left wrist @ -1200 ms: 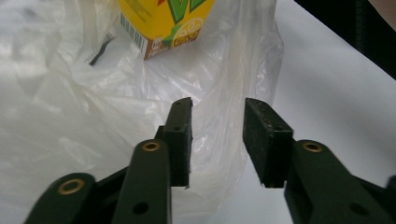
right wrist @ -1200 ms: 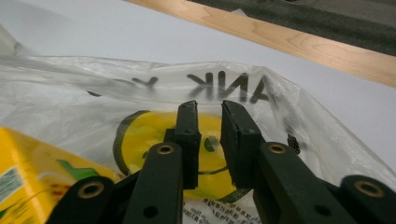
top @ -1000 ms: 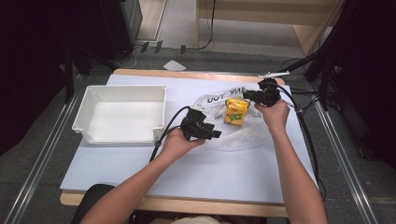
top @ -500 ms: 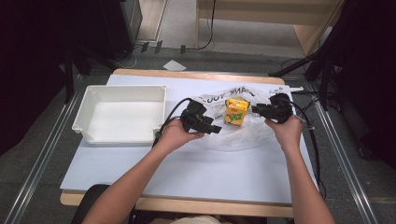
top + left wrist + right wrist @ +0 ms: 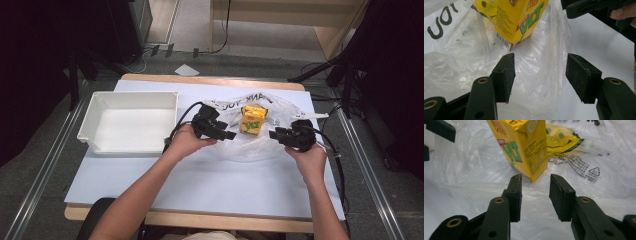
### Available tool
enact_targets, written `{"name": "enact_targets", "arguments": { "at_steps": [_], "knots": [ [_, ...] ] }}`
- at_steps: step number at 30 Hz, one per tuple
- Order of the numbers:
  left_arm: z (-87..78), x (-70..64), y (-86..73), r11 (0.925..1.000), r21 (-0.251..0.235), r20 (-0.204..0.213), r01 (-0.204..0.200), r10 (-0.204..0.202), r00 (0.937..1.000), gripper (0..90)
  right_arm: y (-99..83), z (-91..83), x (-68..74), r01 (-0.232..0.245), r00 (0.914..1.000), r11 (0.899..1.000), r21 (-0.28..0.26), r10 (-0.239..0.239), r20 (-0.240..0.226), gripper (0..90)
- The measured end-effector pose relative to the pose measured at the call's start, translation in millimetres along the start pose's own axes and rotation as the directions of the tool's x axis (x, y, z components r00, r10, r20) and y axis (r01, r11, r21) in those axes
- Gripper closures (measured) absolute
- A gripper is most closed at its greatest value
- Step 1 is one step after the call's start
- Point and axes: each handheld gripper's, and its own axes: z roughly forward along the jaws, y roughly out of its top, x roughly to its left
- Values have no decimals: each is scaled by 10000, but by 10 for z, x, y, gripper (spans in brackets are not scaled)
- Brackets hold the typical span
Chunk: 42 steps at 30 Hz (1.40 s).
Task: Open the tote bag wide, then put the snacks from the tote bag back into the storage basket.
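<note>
Yellow drink carton point(image 5: 252, 119) stands upright on the clear plastic bag point(image 5: 260, 145), between the left gripper point(image 5: 226, 135) and right gripper point(image 5: 274, 133), both gaping empty.

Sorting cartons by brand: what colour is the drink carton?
Yellow carton with green lettering, clearest in the right gripper view.
</note>
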Motion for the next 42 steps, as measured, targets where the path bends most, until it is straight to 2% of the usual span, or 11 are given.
{"name": "enact_targets", "arguments": {
  "at_steps": [4,10,12,14,17,20,27,30,34,37,42],
  "knots": [
    [-15,13,-1,9999,-100,32,23,-23,10000,412,-64,-3,48,0,10000,10000,31,0,-56,647],
    [-15,25,-8,9996,-217,-103,-160,158,9998,412,-123,-6,135,205,9995,9998,72,-203,-242,649],
    [-15,23,20,9994,-5,-224,-356,356,9991,412,-136,-15,160,302,9992,9995,77,-300,-258,648],
    [-26,7,57,9977,0,-420,-671,670,9969,412,-155,-26,185,331,9988,9994,98,-327,-362,646],
    [-27,7,97,9972,-246,-322,-702,694,9971,407,-180,-44,231,498,9977,9987,110,-493,-457,642],
    [-4,17,124,9970,-72,-351,-776,773,9964,395,-204,-65,275,512,9968,9986,126,-503,-625,637],
    [48,73,204,9963,-157,-229,-841,837,9962,386,-273,-90,374,713,9939,9972,212,-693,-854,626],
    [93,108,240,9963,-120,-182,-847,845,9963,378,-292,-97,396,734,9934,9969,268,-707,-908,619],
    [137,150,273,9939,-72,-231,-1097,1095,9937,375,-307,-107,407,774,9929,9966,285,-745,-931,620],
    [163,192,283,9931,-309,-237,-1135,1128,9933,374,-309,-106,407,772,9927,9966,277,-743,-949,619],
    [236,235,330,9911,-136,-296,-1324,1319,9908,363,-320,-88,410,799,9924,9963,324,-765,-966,618]
  ]
}}
